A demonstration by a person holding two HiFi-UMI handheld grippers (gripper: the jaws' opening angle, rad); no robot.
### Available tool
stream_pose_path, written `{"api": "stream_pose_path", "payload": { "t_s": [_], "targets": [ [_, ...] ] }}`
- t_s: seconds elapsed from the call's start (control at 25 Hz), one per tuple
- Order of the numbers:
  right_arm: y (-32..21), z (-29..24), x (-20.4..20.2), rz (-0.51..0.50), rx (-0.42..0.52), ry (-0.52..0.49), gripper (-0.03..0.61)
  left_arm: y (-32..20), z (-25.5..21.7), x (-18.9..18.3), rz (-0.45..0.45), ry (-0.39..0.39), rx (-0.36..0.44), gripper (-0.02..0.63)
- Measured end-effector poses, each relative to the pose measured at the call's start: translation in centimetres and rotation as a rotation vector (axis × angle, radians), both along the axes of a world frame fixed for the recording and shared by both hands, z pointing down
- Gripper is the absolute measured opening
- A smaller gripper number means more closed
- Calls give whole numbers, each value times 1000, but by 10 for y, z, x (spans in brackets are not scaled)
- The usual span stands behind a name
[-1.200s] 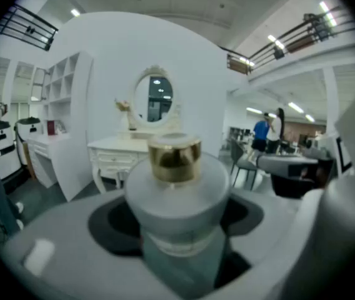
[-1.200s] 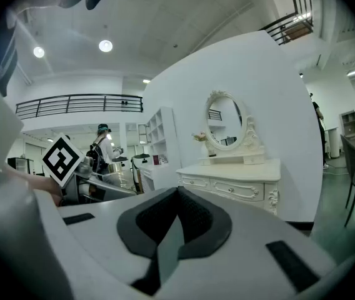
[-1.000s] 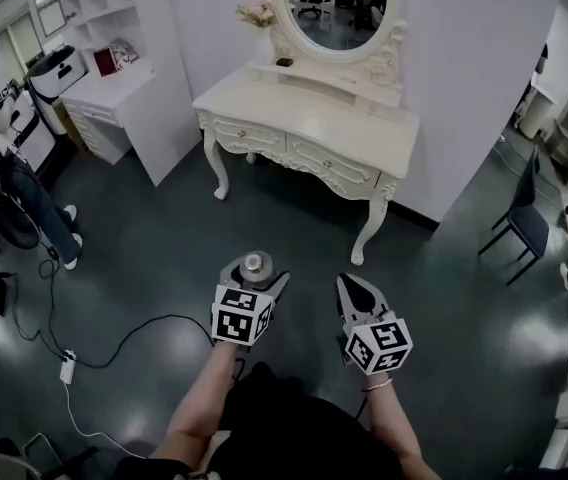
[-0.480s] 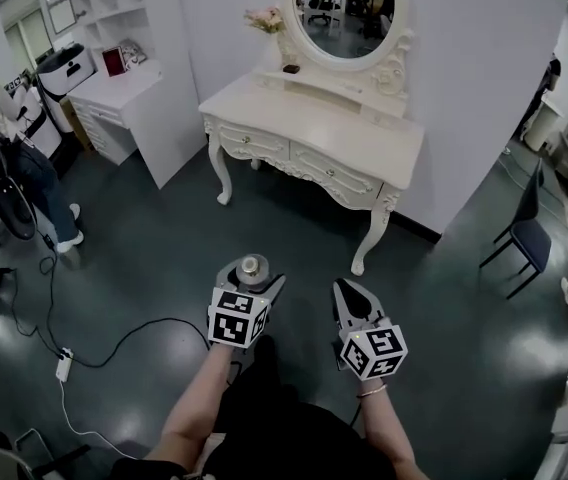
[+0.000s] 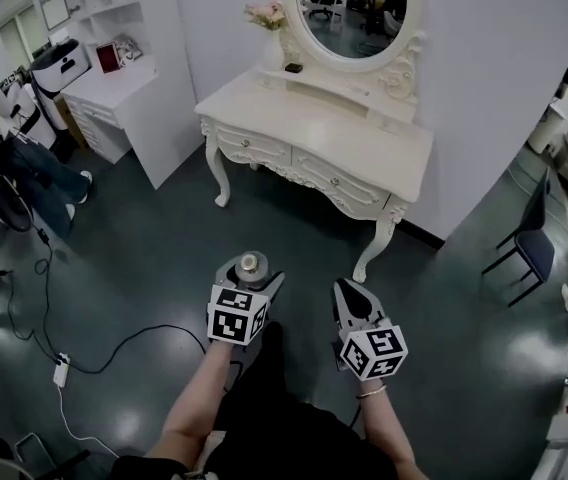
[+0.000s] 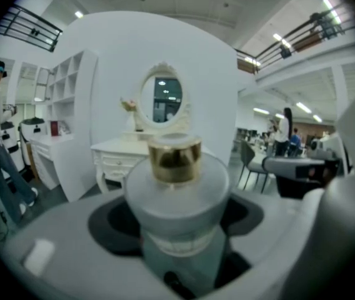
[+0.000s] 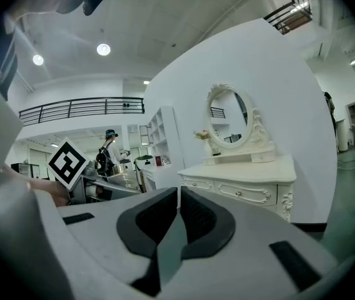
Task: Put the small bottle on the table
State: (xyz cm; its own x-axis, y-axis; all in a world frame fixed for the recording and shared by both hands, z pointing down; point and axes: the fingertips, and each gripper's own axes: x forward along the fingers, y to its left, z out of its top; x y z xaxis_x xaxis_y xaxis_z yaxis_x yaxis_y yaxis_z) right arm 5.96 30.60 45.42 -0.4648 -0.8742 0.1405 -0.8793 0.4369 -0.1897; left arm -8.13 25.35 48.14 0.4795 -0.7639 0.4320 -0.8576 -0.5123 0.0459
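A small frosted bottle (image 6: 176, 195) with a gold cap (image 6: 175, 159) stands upright between the jaws of my left gripper (image 5: 250, 276), which is shut on it. From the head view the bottle (image 5: 252, 263) shows as a round cap above the marker cube. My right gripper (image 5: 350, 299) hangs beside it to the right, shut and holding nothing; its jaws meet in the right gripper view (image 7: 177, 212). The cream dressing table (image 5: 336, 138) with an oval mirror (image 5: 355, 10) stands ahead, across the dark floor. Both grippers are well short of it.
A white desk and shelf unit (image 5: 114, 88) stand at the left wall. A person (image 5: 4, 158) with a backpack is at far left. A cable (image 5: 94, 343) and power strip lie on the floor to the left. A dark chair (image 5: 529, 243) stands at right.
The view has crept slightly toward the dressing table. Both grippers keep their pose, the left still holding the bottle. The person at left has shifted a little.
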Motion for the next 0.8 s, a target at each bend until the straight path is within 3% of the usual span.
{"api": "stream_pose_path", "payload": {
  "t_s": [0.8],
  "targets": [
    [-219,5,-28,8,-28,20,5,-222,7,-22,14,-2,-14,347]
  ]
}}
